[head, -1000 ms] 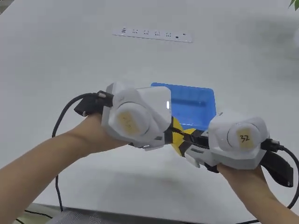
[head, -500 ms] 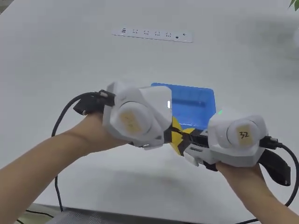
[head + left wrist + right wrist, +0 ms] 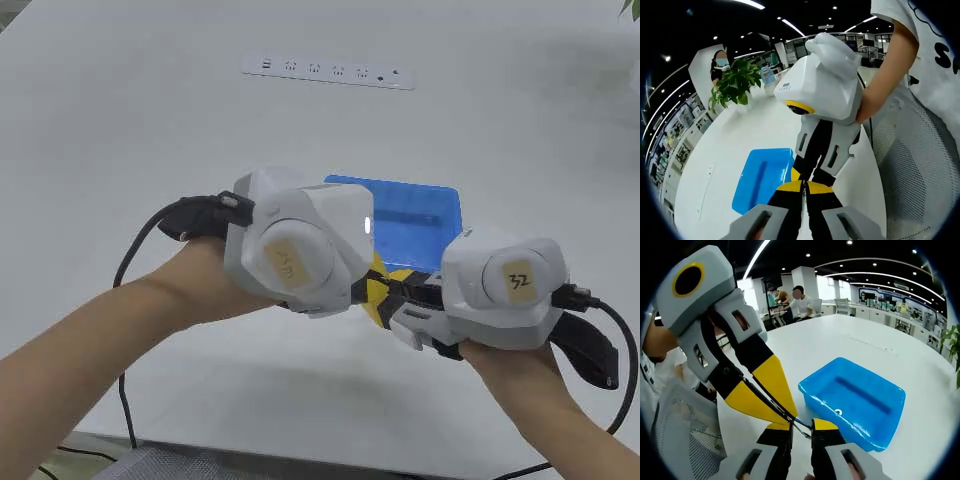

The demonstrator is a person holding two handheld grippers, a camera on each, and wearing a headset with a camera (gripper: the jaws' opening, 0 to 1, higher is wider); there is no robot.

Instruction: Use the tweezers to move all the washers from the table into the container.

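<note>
While hovering low over the white table (image 3: 150, 130), holding the left gripper (image 3: 789, 418) and the right gripper (image 3: 801, 429) nose to nose, just this side of the blue container (image 3: 865, 395). Clamping the tweezers (image 3: 771, 400) between the left gripper's yellow-tipped jaws, pinched right down on the thin dark legs, with the pointed end poking out toward the right gripper. Sitting narrow around that pointed end on the right side, jaws close on either flank of it, though impossible to tell from here whether actually pinching or merely bracketing. Spotting the container flat on the table, just beyond the meeting tips, and inside it, near the front wall, one small pale ring (image 3: 838, 412), likely a washer already delivered. Reading this as a regrip or handover of the tool between picks, rather than a pick itself. Calling next for a settled hold on the tweezers by one gripper and a clean letting-go by the other without twisting the legs, then swinging the points down to a washer on the table, squeezing gently on its edge and carrying it over the blue rim
</note>
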